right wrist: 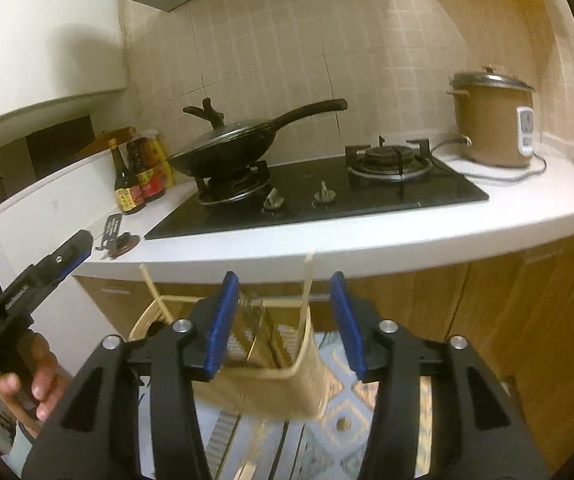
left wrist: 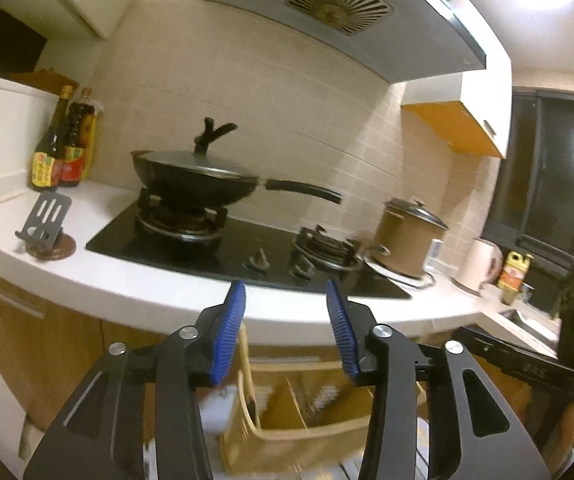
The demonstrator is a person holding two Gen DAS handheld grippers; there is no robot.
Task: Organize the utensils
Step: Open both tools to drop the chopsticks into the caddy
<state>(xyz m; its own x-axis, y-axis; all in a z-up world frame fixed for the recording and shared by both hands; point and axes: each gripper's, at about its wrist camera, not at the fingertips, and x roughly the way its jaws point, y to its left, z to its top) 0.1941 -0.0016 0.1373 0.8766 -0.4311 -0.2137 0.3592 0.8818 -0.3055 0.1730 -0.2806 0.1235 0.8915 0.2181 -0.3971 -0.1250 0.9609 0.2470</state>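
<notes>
Fingers on my left gripper (left wrist: 285,300) and my right gripper (right wrist: 283,292) are both wide apart and hold nothing, and the tan utensil basket (right wrist: 287,364) with its sticks sits low in front of the white counter (right wrist: 367,240).

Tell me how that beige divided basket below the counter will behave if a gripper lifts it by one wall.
The basket looks like thin slatted plastic, so probably light, and its wall may flex when pinched. Its dividers should stiffen it somewhat. Chopsticks stick out above the rim, so tilting it could spill them.
</notes>
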